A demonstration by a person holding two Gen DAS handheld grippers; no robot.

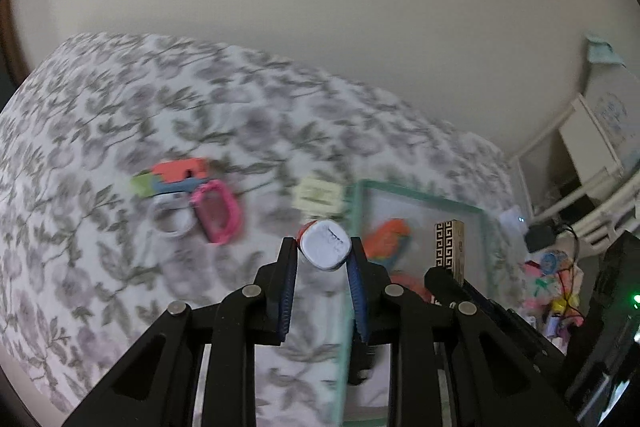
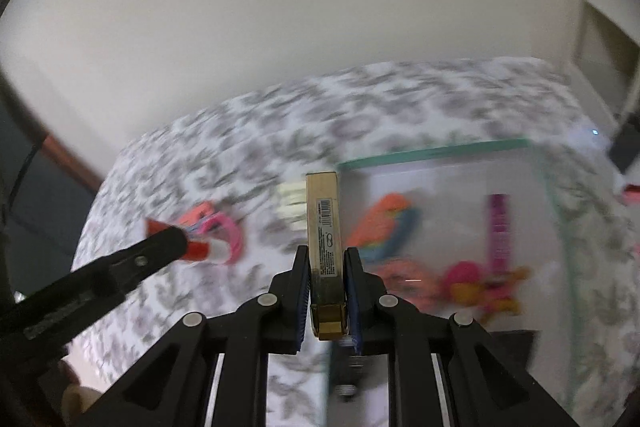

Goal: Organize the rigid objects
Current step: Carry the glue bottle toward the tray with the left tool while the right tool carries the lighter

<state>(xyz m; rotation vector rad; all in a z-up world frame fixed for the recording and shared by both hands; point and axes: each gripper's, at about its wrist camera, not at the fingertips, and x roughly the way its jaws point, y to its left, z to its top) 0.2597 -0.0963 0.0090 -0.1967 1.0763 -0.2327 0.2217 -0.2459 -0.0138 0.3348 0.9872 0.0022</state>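
Fingers of my left gripper (image 1: pixel 325 251) pinch a red-and-white cylinder (image 1: pixel 326 244); my right gripper (image 2: pixel 327 259) clamps a gold box (image 2: pixel 323 223) near the green-rimmed bin (image 2: pixel 436 150).

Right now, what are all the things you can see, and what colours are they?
Bedspread: one, white with grey leaves, under everything.
Bin: one, clear with a green rim, on the right side of the bedspread.
Parrot toy: one, orange and blue, in the bin.
Pink stick: one, in the bin.
Pink and orange toys: blurred, count unclear, in the bin.
Pink frame: one, on the bedspread, left of the bin.
White ring: one, beside the pink frame.
Block pile: orange, blue, green, behind the ring.
Cream piece: one, by the bin's left rim.
Small can: one, red with white end, in the left gripper.
Gold box: one, in the right gripper.
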